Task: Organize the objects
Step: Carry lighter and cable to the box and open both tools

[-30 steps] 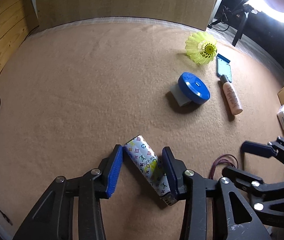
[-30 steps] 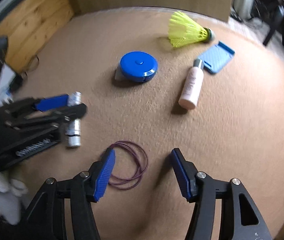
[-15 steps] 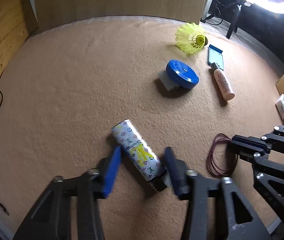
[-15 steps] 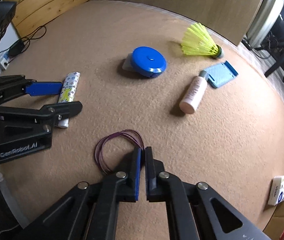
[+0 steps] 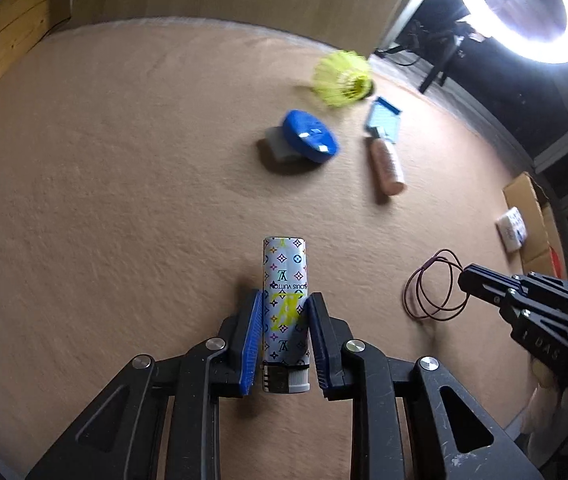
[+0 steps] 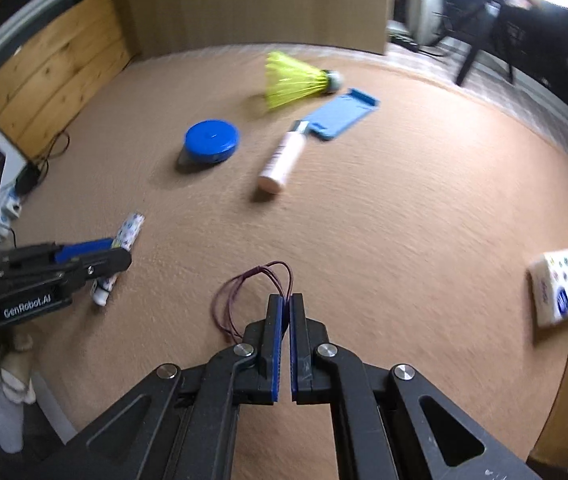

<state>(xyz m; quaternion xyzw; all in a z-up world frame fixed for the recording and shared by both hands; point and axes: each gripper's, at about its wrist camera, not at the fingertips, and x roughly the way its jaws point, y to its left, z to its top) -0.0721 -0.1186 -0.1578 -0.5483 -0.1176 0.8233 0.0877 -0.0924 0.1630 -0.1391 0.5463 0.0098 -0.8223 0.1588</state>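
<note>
- Our left gripper [image 5: 284, 332] is closing its jaws around the white monogram-printed lighter [image 5: 285, 304], its long axis running straight ahead between the pads.
- Our right gripper [image 6: 284, 300], clamped narrow, pinches the thin purple elastic loop [image 6: 243, 296] on the tan carpet [image 6: 404, 220].

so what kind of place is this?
Likely a home room set up for recording. Small items lie on a tan carpet, a lit ring light stands at the edge, and wood panels with a cardboard sheet fence it off.
</note>
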